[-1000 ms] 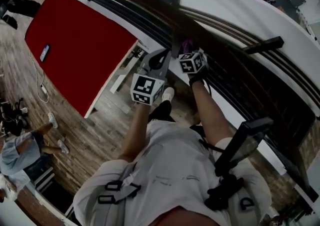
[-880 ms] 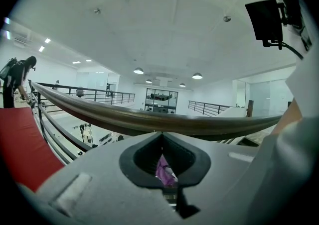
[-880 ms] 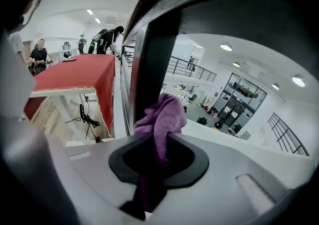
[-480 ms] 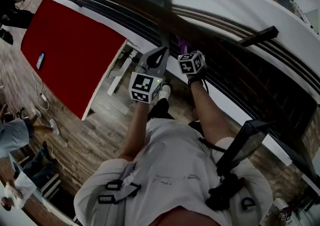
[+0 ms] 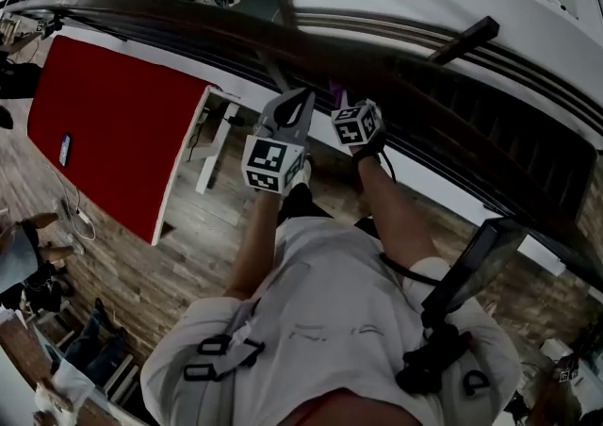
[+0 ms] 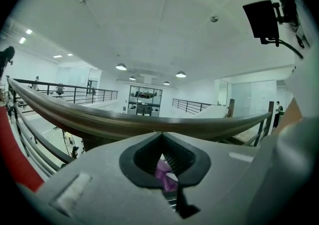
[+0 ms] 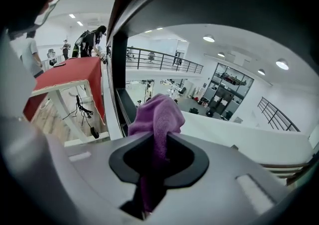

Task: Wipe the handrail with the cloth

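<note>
The dark wooden handrail (image 5: 188,17) curves across the head view from top left to right. My right gripper (image 5: 341,94) is up against its near side, shut on the purple cloth (image 5: 336,90). In the right gripper view the cloth (image 7: 157,114) bulges out above the closed jaws (image 7: 159,137), under the rail's dark underside (image 7: 224,0). My left gripper (image 5: 305,96) sits just to the left, tips at the rail. Its jaws (image 6: 159,133) are closed below the handrail (image 6: 99,119). A scrap of purple (image 6: 166,176) shows in their gap.
A red-topped table (image 5: 113,122) with white legs stands on the wooden floor (image 5: 188,245) to the left. People (image 5: 19,254) stand at the lower left. A black screen (image 5: 471,269) hangs at my right hip. Thin metal rails (image 6: 30,139) run under the handrail.
The head view has swung so the handrail lies flatter across the frame. Both grippers keep their places at the rail, the right one holding the cloth throughout. The people at lower left have shifted.
</note>
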A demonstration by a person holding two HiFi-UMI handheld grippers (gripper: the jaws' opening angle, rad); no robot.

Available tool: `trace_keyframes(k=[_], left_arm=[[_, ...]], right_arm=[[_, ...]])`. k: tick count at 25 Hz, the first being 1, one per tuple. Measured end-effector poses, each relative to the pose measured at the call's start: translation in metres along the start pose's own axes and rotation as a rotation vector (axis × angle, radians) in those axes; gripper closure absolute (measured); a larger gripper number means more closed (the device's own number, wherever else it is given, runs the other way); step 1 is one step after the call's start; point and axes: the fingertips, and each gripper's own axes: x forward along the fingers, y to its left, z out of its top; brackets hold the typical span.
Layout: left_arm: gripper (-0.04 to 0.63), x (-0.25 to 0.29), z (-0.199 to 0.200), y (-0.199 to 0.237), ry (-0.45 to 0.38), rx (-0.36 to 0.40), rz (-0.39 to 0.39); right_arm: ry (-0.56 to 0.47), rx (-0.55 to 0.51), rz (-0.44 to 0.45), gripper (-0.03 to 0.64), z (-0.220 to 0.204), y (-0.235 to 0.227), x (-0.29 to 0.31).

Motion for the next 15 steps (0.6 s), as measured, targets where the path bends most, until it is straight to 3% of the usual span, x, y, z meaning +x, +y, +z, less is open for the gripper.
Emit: trace_keyframes(k=[15], left_arm=[[0.597, 0.028, 0.001, -0.057, 0.004, 0.032, -0.127]], right_arm=[[0.022, 0.032, -0.029, 0.555, -0.051, -0.044, -0.034]])
